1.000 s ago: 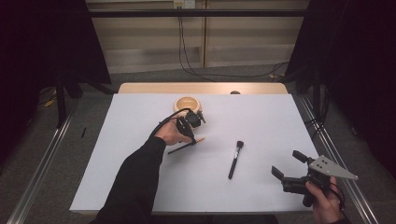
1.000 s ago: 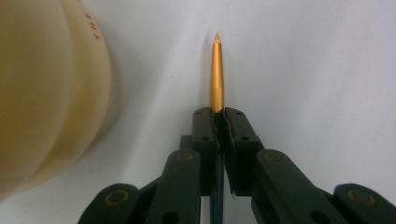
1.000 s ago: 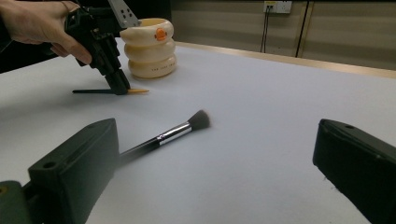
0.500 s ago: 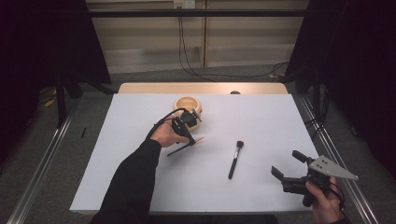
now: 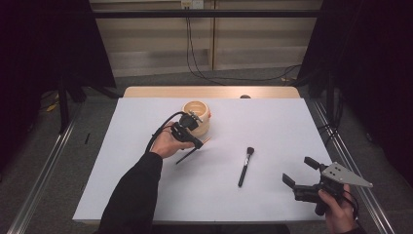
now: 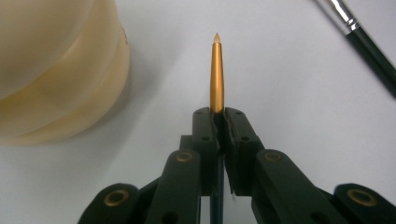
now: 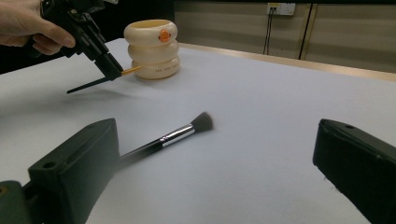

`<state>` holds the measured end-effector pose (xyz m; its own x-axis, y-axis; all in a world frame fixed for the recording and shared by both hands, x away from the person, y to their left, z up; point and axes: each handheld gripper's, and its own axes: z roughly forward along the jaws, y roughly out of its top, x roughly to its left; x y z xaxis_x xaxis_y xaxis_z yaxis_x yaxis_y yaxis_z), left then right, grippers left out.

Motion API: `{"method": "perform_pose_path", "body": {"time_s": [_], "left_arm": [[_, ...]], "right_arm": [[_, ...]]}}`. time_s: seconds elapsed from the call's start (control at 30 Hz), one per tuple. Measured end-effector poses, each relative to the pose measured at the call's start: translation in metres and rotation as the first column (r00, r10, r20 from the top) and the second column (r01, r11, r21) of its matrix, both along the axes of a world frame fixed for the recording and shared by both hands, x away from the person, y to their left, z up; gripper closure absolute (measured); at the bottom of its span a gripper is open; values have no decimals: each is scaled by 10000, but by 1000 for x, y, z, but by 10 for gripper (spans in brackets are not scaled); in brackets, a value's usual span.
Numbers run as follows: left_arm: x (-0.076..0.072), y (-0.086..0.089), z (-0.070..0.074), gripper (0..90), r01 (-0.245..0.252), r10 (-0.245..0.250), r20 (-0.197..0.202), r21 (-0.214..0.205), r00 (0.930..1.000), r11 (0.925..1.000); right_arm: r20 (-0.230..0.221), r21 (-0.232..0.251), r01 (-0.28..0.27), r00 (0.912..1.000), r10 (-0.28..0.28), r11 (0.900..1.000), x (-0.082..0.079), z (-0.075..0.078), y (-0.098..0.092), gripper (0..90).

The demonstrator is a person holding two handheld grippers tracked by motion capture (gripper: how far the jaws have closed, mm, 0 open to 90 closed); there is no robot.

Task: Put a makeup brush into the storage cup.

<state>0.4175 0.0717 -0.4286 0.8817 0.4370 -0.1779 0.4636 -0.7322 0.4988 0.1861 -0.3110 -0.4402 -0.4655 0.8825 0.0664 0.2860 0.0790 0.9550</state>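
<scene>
My left gripper [image 5: 198, 143] [image 6: 219, 114] is shut on a thin brush [image 5: 182, 159] with a dark handle and a gold end [image 6: 217, 74]. It holds the brush tilted just above the white table, gold end pointing toward the cream ribbed holder [image 5: 203, 126] [image 6: 56, 70] [image 7: 152, 49]. The right gripper view shows the same grip [image 7: 109, 67] from afar. A black makeup brush [image 5: 245, 165] [image 7: 173, 136] with a silver ferrule lies mid-table. At the near right corner my right gripper [image 5: 299, 170] [image 7: 217, 154] is open, nothing between its jaws, facing that brush.
The white table [image 5: 272, 122] has a wooden strip along its far edge with a small dark object [image 5: 245, 96] on it. Metal rails run along both sides of the table. Cables hang on the back wall.
My left hand has shifted slightly left and up, carrying the thin brush, which now tilts a little more steeply. The right gripper has stayed where it was.
</scene>
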Motion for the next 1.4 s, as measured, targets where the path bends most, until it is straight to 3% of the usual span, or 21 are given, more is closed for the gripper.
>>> {"method": "perform_pose_path", "body": {"time_s": [0.07, 0.1, 0.2, 0.3, 0.37, 0.4, 0.43, 0.53, 0.63, 0.73, 0.77, 1.03, 1.17, 1.2, 1.33, 1.37, 1.4], "left_arm": [[-1, 1, 2, 839, 3, -3, 20, 37, 10000, 10000], [-2, 2, 3, 839, -168, 171, 152, -140, 9997, 9998], [-3, 5, 6, 840, -362, 368, 480, -149, 9982, 9992], [-6, 8, 6, 840, -858, 904, 523, -854, 9945, 9926], [-6, 10, 8, 840, -692, 741, 649, -737, 9951, 9949], [-9, 11, 9, 840, -938, 1019, 712, -1092, 9922, 9896], [-8, 14, 11, 840, -674, 753, 837, -938, 9936, 9933], [-13, 15, 12, 840, -1013, 1176, 992, -1558, 9881, 9826], [-16, 16, 15, 840, -963, 1136, 1067, -1557, 9878, 9831], [-19, 18, 16, 839, -942, 1190, 1161, -1996, 9861, 9753], [-19, 20, 17, 839, -892, 1151, 1248, -1962, 9855, 9765], [-26, 24, 18, 839, -995, 1494, 1564, -2886, 9763, 9523], [-29, 27, 20, 839, -1028, 1570, 1702, -2902, 9728, 9514], [-30, 28, 22, 840, -1102, 1726, 1746, -3186, 9694, 9415], [-32, 31, 24, 839, -1136, 1838, 1839, -3374, 9656, 9345], [-34, 32, 25, 839, -1204, 1968, 1855, -3578, 9627, 9260], [-35, 32, 27, 839, -1241, 1999, 1882, -3517, 9616, 9279]], "right_arm": [[-10, 23, -26, 10000, 26, 10000, 0, 0, 0, 1], [-14, 40, -7, 10000, 7, 10000, 0, 0, 0, 1], [-1, 48, 17, 10000, -17, 10000, 0, 0, 0, 1], [19, 32, 3, 10000, -3, 10000, -1, 0, 0, 1], [19, 45, -4, 10000, 4, 10000, -1, 0, 0, 1], [17, 25, 12, 10000, -12, 10000, -1, 0, 0, 1], [7, 25, -2, 10000, 2, 10000, -1, 0, 0, 1], [11, 21, -5, 10000, 5, 10000, -1, 0, 0, 1], [7, 45, -4, 10000, 4, 10000, 0, 0, 0, 1], [27, 60, -46, 10000, 46, 10000, -1, 0, 0, 1], [22, 132, 7, 10000, -8, 9999, -1, 1, 0, 1], [66, 104, -27, 10000, 26, 9999, -1, 1, 1, 1], [50, 150, -50, 10000, 49, 9999, -1, 1, 0, 1], [125, 162, -40, 9999, 38, 9999, -1, 1, 0, 1], [179, 225, -26, 9998, 22, 9997, -1, 2, 0, 1], [204, 231, -79, 9998, 74, 9997, -1, 2, 0, 0], [151, 211, 9, 9999, -12, 9998, -2, 2, 0, 0]]}}
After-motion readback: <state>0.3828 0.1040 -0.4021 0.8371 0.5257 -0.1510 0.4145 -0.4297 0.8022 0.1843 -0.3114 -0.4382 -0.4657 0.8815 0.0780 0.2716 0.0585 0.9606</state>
